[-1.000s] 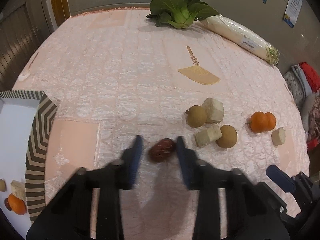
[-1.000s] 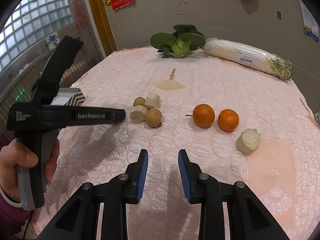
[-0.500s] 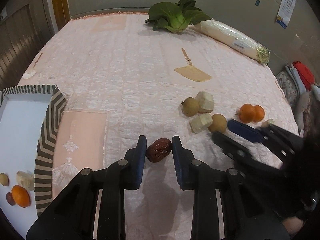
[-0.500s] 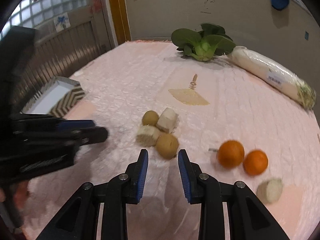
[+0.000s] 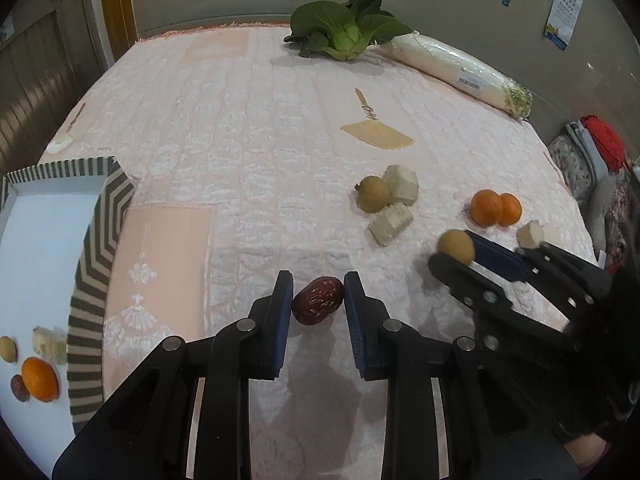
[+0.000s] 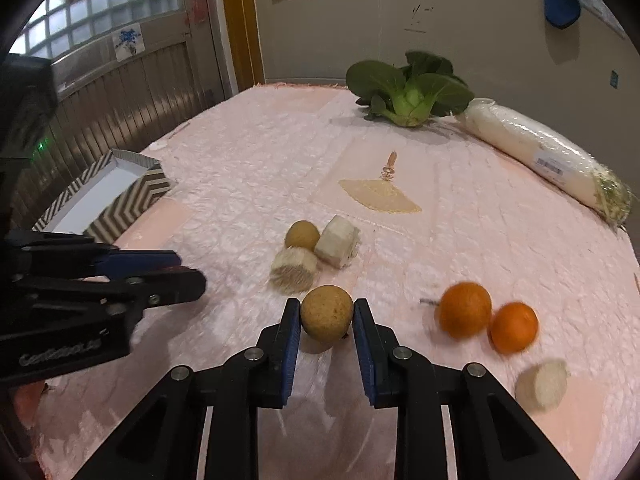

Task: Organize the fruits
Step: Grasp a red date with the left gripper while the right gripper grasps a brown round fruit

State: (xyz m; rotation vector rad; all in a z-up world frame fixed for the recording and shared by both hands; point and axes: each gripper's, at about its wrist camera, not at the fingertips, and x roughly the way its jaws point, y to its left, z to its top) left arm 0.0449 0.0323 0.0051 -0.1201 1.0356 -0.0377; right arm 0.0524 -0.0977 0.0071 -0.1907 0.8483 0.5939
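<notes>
My left gripper (image 5: 319, 280) is shut on a wrinkled dark red date (image 5: 318, 306), just above the pink cloth. My right gripper (image 6: 327, 303) has a round tan longan (image 6: 327, 318) between its blue pads, and its jaws are closing with both pads touching the fruit. That gripper and its longan (image 5: 456, 246) also show at the right of the left wrist view. Two oranges (image 6: 464, 310) (image 6: 514, 327) lie to its right. A second longan (image 6: 302, 235) sits among white chunks (image 6: 338, 240). The striped tray (image 5: 100, 240) at left holds an orange (image 5: 38, 378) and small fruits.
A bok choy (image 5: 344, 28) and a wrapped white radish (image 5: 460, 72) lie at the table's far edge. Another white chunk (image 6: 542, 386) rests near the right. The left gripper's arm (image 6: 160, 276) reaches in close beside the right one. A wall and door stand behind.
The left jaws have come together on the date. The right gripper has moved left across the table to the longan cluster and now has one longan between its pads.
</notes>
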